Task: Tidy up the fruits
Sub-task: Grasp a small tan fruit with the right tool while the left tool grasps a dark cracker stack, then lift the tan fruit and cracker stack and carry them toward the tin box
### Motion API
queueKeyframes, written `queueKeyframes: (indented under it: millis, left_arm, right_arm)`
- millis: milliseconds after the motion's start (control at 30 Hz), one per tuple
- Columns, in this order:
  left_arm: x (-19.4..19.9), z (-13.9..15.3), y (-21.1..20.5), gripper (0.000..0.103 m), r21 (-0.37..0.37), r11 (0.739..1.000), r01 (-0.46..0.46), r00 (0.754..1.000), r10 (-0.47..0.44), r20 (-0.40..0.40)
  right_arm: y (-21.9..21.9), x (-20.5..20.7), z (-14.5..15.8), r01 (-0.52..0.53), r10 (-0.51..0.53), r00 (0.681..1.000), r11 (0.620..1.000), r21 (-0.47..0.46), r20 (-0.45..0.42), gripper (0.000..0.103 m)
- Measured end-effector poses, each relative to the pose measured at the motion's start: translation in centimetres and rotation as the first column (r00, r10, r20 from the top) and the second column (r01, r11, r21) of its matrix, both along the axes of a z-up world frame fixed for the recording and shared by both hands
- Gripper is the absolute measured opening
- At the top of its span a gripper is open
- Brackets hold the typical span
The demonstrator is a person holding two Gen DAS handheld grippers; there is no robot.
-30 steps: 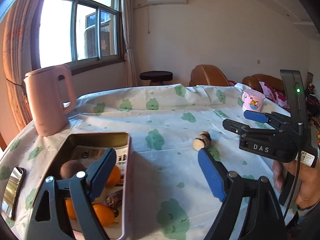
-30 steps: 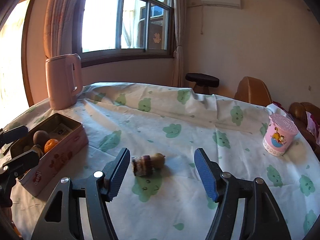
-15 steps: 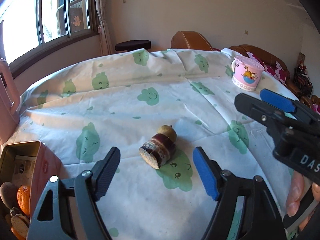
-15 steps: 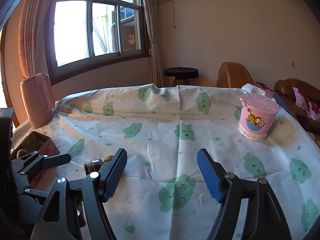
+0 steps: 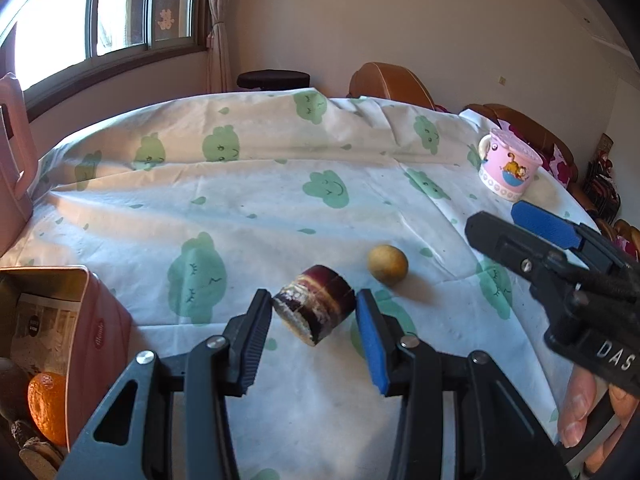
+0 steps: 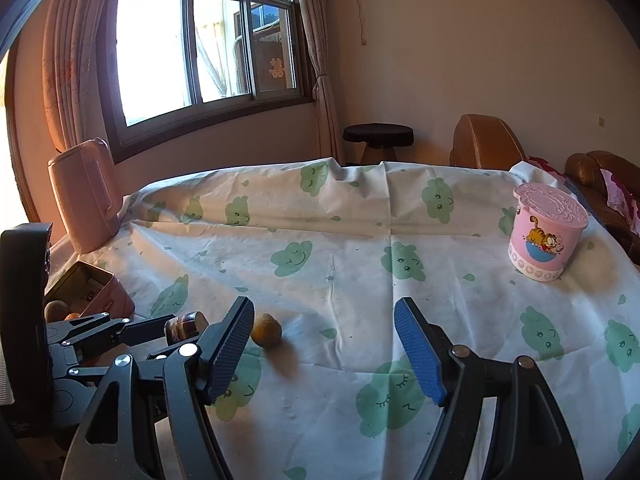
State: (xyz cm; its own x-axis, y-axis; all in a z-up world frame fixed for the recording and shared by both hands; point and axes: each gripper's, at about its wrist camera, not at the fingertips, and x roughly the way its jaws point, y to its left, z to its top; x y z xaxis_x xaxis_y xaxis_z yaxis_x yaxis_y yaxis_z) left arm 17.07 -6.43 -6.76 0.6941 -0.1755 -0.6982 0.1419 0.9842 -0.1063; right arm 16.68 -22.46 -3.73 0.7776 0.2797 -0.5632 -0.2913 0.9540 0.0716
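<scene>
A short dark purple sugarcane piece [image 5: 316,308] lies on the cloud-print tablecloth [image 5: 248,208] between the jaws of my left gripper [image 5: 312,300]. Those jaws are closing and both pads touch its sides. The cane piece [image 6: 186,326] and left gripper [image 6: 160,336] also show at the lower left of the right wrist view. A small round yellow-brown fruit [image 5: 388,267] rests just beyond, to the right. My right gripper [image 6: 324,308] is open and empty, with the round fruit [image 6: 266,330] by its left finger. A pink tin [image 5: 86,280] at the left holds an orange [image 5: 46,404] and other fruit.
A pink kettle [image 6: 86,200] stands at the table's far left. At the right stands a pink cartoon cup [image 6: 546,236] with a lid. The right gripper [image 5: 496,216] and the hand [image 5: 580,412] holding it reach in from the right. Chairs and a stool sit behind the table.
My left gripper has swung from the tin to the cane piece, sunk toward it, and its jaws have narrowed around it. The right gripper shifted a little, staying open.
</scene>
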Motion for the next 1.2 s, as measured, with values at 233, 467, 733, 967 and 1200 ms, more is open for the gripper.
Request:
queueKeyframes:
  millis: [233,467,733,967,1200]
  left_arm:
    - [0.4,0.1,2.5,0.045,-0.046,0.994,-0.1,0.995,0.1,0.011]
    - [0.4,0.3,2.7,0.045,-0.04,0.992,-0.118,0.992,0.119,0.032]
    - [-0.3,0.8,2.6,0.045,-0.038,0.993,-0.112,0.99,0.114,0.077]
    - [-0.9,1.3,2.5,0.045,-0.033,0.993,-0.116,0.986,0.119,0.115]
    - [-1.4,1.6,2.4,0.045,-0.022,0.993,-0.118,0.981,0.12,0.149]
  right_arm:
    - [4.0,2.9,-2.3,-0.075,0.065,0.991,0.994,-0.085,-0.118,0.056]
    - [5.0,5.1,-4.1,-0.115,0.091,0.97,0.989,-0.096,-0.226,0.04]
    - [4.8,4.3,-3.6,-0.137,0.122,0.972,0.989,-0.062,-0.2,0.029]
    - [4.3,2.7,-2.4,-0.142,0.136,0.984,0.989,-0.041,-0.113,0.029]
    - [4.1,2.1,-1.8,-0.136,0.134,0.989,0.99,-0.029,-0.063,0.029]
